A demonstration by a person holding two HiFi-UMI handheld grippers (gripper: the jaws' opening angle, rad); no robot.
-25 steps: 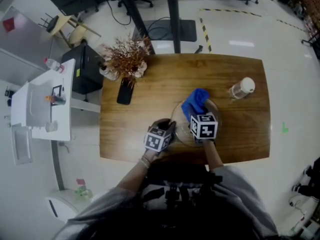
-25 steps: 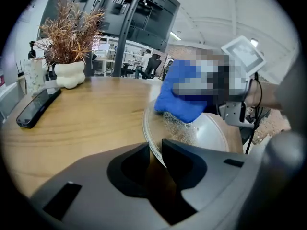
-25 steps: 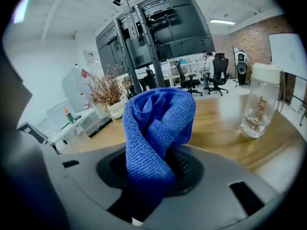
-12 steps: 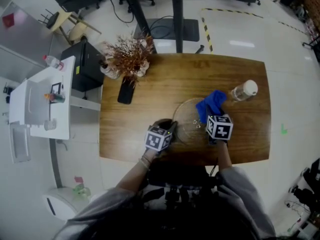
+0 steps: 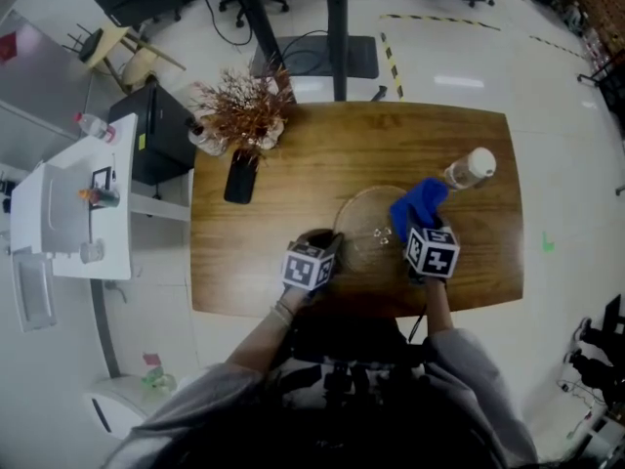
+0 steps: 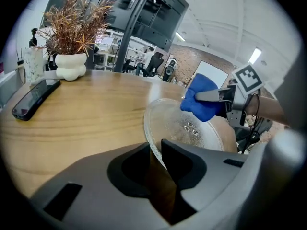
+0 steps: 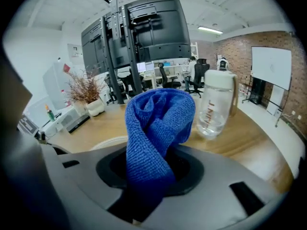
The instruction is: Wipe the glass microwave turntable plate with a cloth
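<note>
Wooden table (image 5: pixel 244 262), office floor beyond: at left a dried plant (image 5: pixel 244 115) and phone (image 5: pixel 239 177), then the left gripper (image 5: pixel 330 247), angled down, its jaws narrowly parted and clamped on the plate's (image 5: pixel 363 225) near rim. Further right, the right gripper (image 5: pixel 420 228), likewise pitched down, pinches the bunched blue cloth (image 5: pixel 418 201) over the plate's right edge (bottle (image 5: pixel 472 169) just beyond). Wiping well likely calls for a firm left clamp and flat, overlapping cloth passes across the glass.
</note>
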